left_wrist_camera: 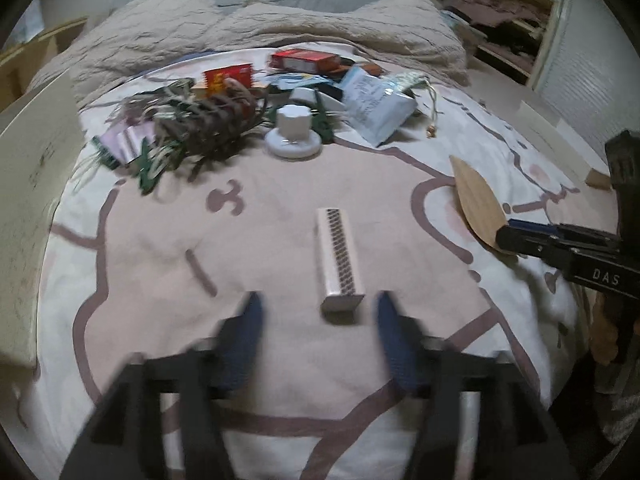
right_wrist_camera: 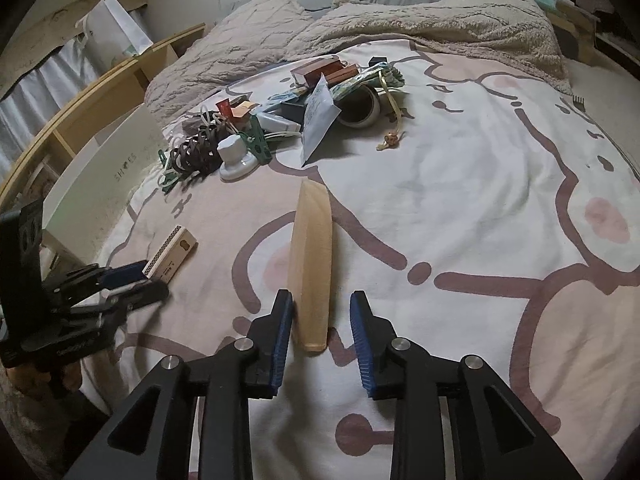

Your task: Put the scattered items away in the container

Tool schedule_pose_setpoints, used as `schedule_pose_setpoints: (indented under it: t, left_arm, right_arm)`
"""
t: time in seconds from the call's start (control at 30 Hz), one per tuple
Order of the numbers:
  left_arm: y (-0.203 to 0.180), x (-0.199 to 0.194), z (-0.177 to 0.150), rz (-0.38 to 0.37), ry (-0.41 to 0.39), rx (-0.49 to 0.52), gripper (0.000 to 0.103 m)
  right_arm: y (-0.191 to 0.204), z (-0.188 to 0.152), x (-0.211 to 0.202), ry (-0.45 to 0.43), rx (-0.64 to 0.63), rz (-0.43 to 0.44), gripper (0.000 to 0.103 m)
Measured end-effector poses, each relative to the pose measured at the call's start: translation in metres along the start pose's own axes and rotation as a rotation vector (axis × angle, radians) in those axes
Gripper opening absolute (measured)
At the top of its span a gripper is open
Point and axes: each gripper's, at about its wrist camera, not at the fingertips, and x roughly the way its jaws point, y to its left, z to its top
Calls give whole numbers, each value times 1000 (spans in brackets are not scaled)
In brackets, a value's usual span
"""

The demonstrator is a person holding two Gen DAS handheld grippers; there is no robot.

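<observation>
A small long box (left_wrist_camera: 340, 260) with a dotted side lies on the bed cover just ahead of my open left gripper (left_wrist_camera: 320, 308); it also shows in the right wrist view (right_wrist_camera: 172, 254). A pale wooden leaf-shaped piece (right_wrist_camera: 312, 264) lies on the cover; its near end sits between the open fingers of my right gripper (right_wrist_camera: 321, 304). The piece also shows in the left wrist view (left_wrist_camera: 478, 204) with the right gripper (left_wrist_camera: 520, 236) at its end. A white open box, the container (right_wrist_camera: 96, 184), stands at the bed's left edge (left_wrist_camera: 28, 208).
A pile of items lies farther up the bed: a white knob on a base (left_wrist_camera: 294, 132), a brown coiled thing (left_wrist_camera: 212, 118), red boxes (left_wrist_camera: 306, 60), a pale pouch (left_wrist_camera: 376, 106), a tape roll (right_wrist_camera: 360, 110). Beige blankets (left_wrist_camera: 248, 28) lie behind. Wooden shelves (right_wrist_camera: 100, 92) stand left.
</observation>
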Motion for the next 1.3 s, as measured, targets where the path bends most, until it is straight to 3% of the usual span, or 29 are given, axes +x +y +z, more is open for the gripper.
schedule_pose_setpoints:
  t: [0.1, 0.3, 0.63, 0.77, 1.17, 1.3]
  left_arm:
    - [4, -1, -2, 36, -13, -3, 65]
    - [16, -8, 4, 16, -66, -80, 65]
    - [31, -2, 4, 143, -64, -107, 67]
    - [42, -6, 5, 132, -81, -157, 67]
    - [19, -7, 9, 105, -81, -79, 68]
    - [12, 0, 11, 136, -71, -51, 68]
  right_arm:
    - [0, 0, 0, -2, -2, -4, 32]
    - [-4, 2, -4, -20, 19, -25, 34]
    - [-17, 6, -9, -33, 67, -45, 35]
    - [-17, 6, -9, -41, 55, -83, 50]
    - [-30, 10, -15, -58, 99, -98, 51]
    - [-31, 11, -15, -51, 95, -96, 51]
